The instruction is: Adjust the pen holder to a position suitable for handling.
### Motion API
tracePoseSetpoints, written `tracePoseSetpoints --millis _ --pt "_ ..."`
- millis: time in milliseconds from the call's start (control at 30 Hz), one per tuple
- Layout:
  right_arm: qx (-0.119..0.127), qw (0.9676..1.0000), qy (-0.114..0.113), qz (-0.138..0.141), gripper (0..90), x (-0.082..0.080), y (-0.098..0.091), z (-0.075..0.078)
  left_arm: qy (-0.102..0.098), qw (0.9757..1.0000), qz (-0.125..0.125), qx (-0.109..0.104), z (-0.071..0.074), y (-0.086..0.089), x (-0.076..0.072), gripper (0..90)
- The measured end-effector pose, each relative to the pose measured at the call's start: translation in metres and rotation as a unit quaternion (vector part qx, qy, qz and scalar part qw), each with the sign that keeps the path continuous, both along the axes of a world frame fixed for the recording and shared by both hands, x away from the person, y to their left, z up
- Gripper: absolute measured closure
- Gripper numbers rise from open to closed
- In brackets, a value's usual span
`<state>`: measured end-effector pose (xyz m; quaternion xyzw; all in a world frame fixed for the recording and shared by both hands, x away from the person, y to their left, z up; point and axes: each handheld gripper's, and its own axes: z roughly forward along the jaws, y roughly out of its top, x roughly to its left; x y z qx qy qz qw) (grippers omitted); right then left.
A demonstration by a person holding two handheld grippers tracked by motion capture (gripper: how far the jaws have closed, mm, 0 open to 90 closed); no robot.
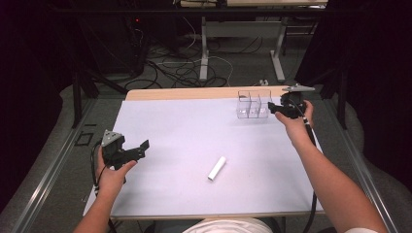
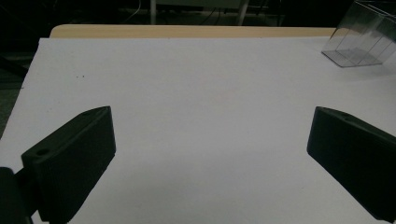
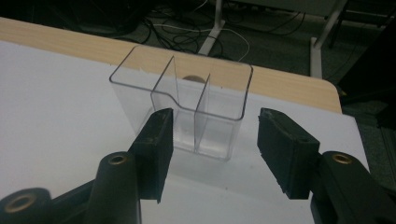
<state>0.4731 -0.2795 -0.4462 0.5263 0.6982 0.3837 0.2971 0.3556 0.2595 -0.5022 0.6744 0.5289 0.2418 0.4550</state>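
Note:
A clear plastic box (image 1: 253, 103) with dividers stands near the far right of the white sheet (image 1: 184, 131). My right gripper (image 1: 273, 109) hovers just to its right and points at it. In the right gripper view the box (image 3: 187, 107) lies just beyond the gripper (image 3: 212, 140), whose jaws stand apart with nothing pressed between them. A white cylinder (image 1: 217, 168) lies near the front middle of the sheet. My left gripper (image 1: 140, 149) is held at the left, wide open and empty (image 2: 210, 140), and the box (image 2: 362, 39) shows far off to its right.
The sheet covers a wooden table whose bare far edge (image 1: 194, 92) shows behind it. Beyond the table are desk legs (image 1: 204, 53) and loose cables (image 1: 180, 68) on the floor. A metal rail (image 1: 48, 170) runs along the left side.

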Motion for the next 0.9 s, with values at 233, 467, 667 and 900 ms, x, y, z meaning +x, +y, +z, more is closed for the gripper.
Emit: tracePoseSetpoints --millis 233,467,667,900 --pt "-0.015 0.9998 0.007 -0.009 48.8 0.018 0.004 0.008 -0.002 1.0 -0.002 0.006 0.001 -0.002 -0.001 1.0" --pt "0.003 0.9998 0.003 -0.017 66.8 0.031 -0.001 0.007 -0.002 1.0 0.003 0.007 0.0 0.002 -0.006 1.0" --pt "0.006 0.9995 0.023 -0.02 76.3 0.039 -0.003 -0.001 -0.004 0.9999 0.01 0.004 0.001 0.006 -0.008 1.1" --pt "0.009 0.999 0.028 -0.033 87.4 0.052 -0.007 -0.012 0.0 0.9999 0.013 0.005 -0.001 0.006 -0.008 1.2"
